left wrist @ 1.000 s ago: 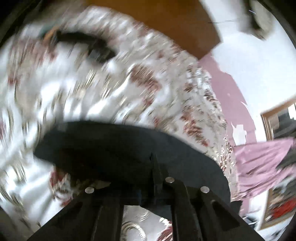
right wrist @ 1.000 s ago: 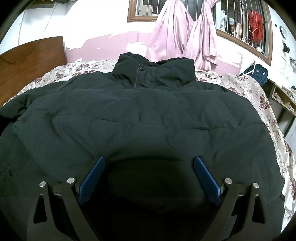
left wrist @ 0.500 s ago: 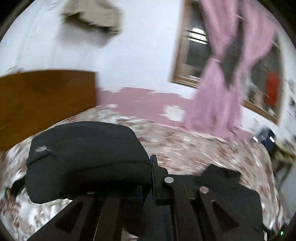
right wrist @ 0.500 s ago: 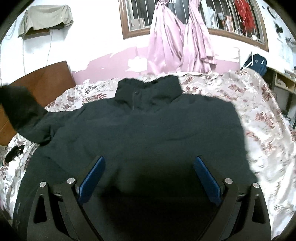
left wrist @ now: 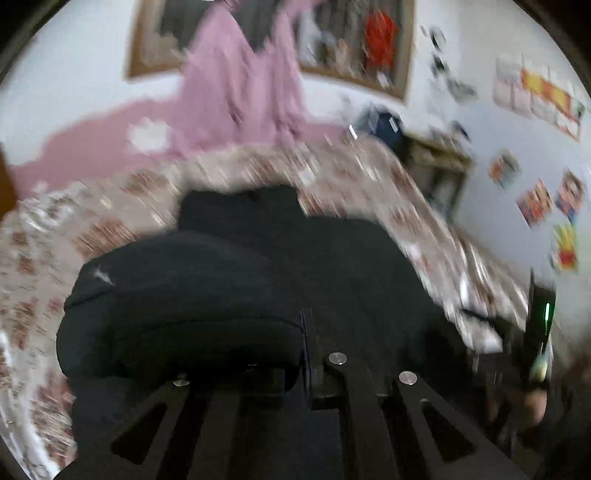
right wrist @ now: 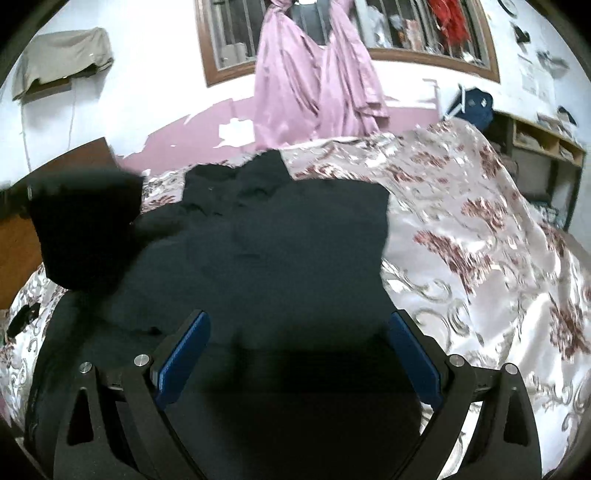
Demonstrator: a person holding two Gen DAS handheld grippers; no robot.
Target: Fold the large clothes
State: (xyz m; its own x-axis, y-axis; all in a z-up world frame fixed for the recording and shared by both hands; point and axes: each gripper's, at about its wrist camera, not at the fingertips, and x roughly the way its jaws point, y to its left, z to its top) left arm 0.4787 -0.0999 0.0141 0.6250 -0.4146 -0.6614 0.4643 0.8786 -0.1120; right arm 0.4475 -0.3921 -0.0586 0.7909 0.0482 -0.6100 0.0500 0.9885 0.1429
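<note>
- A home bedroom: a bed with a floral bedspread [right wrist: 480, 240] and wooden headboard [right wrist: 22, 240].
- Pink curtains [right wrist: 314, 85] hang at a barred window [right wrist: 406, 29].

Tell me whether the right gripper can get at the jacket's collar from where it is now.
Probably yes. The right gripper is open and holds nothing, and only flat jacket lies between it and the collar at the far end. The sleeve, lifted by the left gripper, hangs off to the side, clear of that path.

We see a bed [right wrist: 480, 236] covered by a shiny floral spread, and a dark padded jacket [right wrist: 280, 251] lying on it, collar toward the wall, with a small dark object [right wrist: 23, 316] near the left edge.
</note>
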